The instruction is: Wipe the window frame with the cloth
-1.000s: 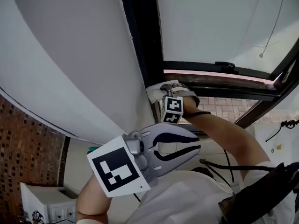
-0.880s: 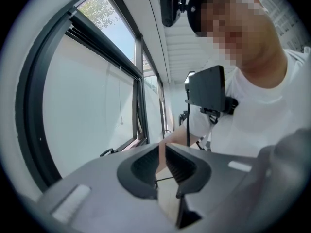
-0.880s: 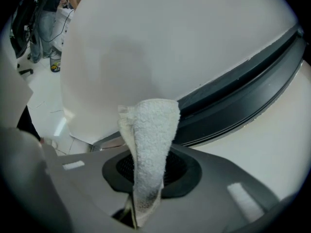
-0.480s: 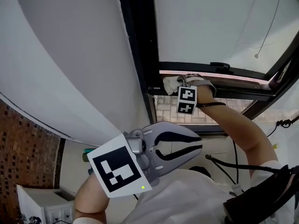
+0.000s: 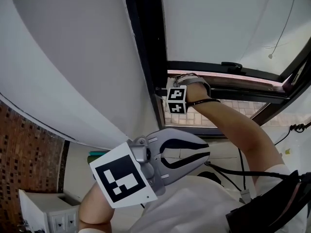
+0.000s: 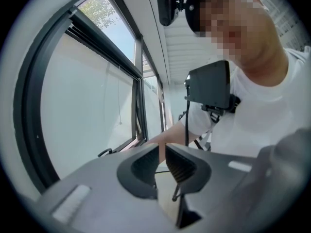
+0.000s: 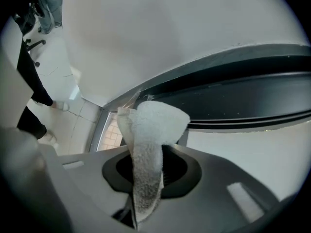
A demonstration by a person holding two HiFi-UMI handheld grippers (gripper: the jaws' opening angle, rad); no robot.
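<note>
A white terry cloth (image 7: 151,125) is pinched in my right gripper (image 7: 151,155), which is shut on it; the cloth's folded end sticks out past the jaws. The gripper presses the cloth against the dark window frame (image 7: 233,76). In the head view my right gripper (image 5: 166,91) sits at the corner where the frame's upright (image 5: 146,42) meets the bottom rail (image 5: 233,74), and its marker cube hides the cloth. My left gripper (image 5: 207,154) hangs low by the person's body, away from the window, shut with nothing in its jaws.
A white wall (image 5: 73,57) runs along the left of the frame. A black window handle (image 5: 231,65) sits on the rail and a thin cord (image 5: 286,23) hangs over the pane. Tiled ground (image 5: 214,114) shows through the opening. A white cabinet (image 5: 46,212) stands below left.
My right gripper slid the cloth right along the rail, then back left into the frame's corner. The left gripper has stayed put.
</note>
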